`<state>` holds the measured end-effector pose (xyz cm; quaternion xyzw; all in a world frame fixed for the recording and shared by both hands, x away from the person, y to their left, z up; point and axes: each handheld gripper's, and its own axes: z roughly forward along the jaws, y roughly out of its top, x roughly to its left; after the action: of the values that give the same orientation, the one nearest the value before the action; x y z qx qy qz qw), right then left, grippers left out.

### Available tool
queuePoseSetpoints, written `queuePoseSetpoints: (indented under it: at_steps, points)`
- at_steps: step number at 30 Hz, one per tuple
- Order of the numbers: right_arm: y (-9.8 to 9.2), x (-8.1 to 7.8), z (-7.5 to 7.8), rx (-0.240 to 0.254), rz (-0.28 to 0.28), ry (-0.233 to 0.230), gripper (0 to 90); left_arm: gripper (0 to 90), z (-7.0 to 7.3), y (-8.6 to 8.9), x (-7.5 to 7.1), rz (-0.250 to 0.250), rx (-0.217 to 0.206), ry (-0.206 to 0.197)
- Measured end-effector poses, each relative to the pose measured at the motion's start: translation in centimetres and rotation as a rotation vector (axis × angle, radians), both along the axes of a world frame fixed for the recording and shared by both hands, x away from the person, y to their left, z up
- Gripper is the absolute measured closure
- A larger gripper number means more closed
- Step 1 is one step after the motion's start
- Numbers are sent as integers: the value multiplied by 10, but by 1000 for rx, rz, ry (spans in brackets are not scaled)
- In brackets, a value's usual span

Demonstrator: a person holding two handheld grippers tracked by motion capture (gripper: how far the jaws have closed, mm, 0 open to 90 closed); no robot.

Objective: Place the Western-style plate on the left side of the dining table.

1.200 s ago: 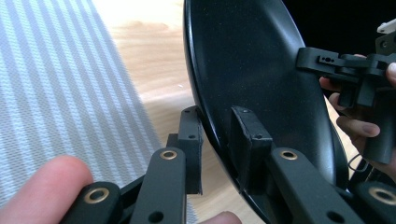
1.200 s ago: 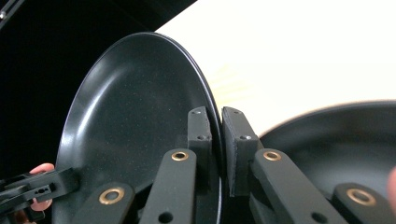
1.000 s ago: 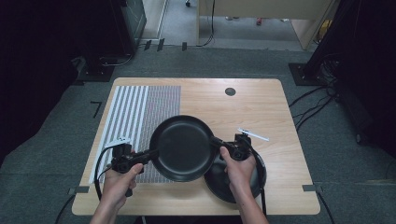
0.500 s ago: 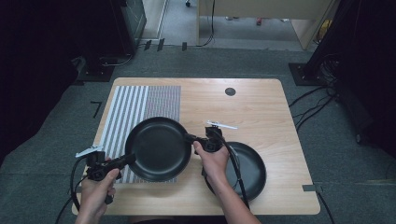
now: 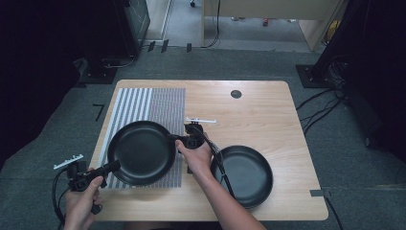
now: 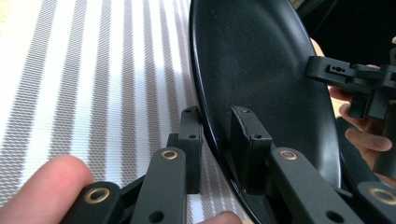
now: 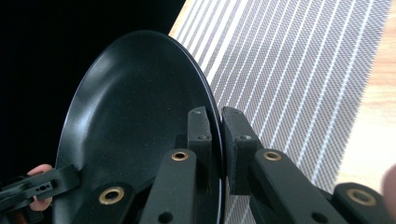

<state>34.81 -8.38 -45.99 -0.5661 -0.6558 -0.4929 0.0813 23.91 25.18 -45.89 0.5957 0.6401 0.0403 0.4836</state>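
The round black metal pan [image 5: 141, 152], pinched at opposite rims by the left gripper [image 6: 216, 140] and right gripper [image 7: 215, 144], is best kept level while lowered onto the grey striped woven mat [image 5: 165, 103].

I'm viewing the table [image 5: 249, 115] from above, looking fwd and down. Both gripper cams are sitting close-up, facing opposite rims of one shared black pan [image 5: 141, 152], striped mat [image 5: 143, 103] behind.

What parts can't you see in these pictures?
- High view: the mat under the held pan, hidden by it.
- High view: the near rim of the second pan, covered by the right forearm.
- Left gripper view: the held pan's far rim, cut off by the top edge.
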Motion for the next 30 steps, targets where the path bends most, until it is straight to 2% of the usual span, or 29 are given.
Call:
queuePoseSetpoints:
  at_steps: [4, 6, 7, 8, 9, 10, 12, 13, 14, 23, 30]
  points:
    - [8, 17, -3, 2, -12, 22, 831, 759, 0, 5, 14, 17, -4, 7]
    - [10, 20, -4, 0, -17, 29, 831, 758, -2, 6, 22, 23, -12, 15]
    - [12, 28, -5, -10, -26, 36, 830, 759, -5, 8, 33, 22, -19, 30]
    - [12, 28, -5, -10, -26, 36, 830, 758, -5, 8, 33, 22, -19, 30]
    - [13, 34, -6, -15, -34, 41, 830, 758, -6, 10, 41, 17, -22, 40]
    - [13, 34, -6, -15, -34, 41, 830, 758, -6, 10, 41, 17, -22, 40]
    - [16, 45, -6, -20, -49, 48, 830, 758, -6, 11, 49, 20, -29, 47]
    - [17, 50, -7, -22, -55, 48, 830, 758, -8, 12, 58, 23, -34, 53]
    - [17, 52, -7, -26, -57, 47, 830, 758, -8, 12, 58, 23, -34, 53]
    - [16, 78, -13, -61, -99, 59, 833, 756, -25, 10, 98, 22, -79, 99]
    - [14, 95, -18, -49, -137, 77, 833, 754, -24, 7, 117, 44, -69, 105]
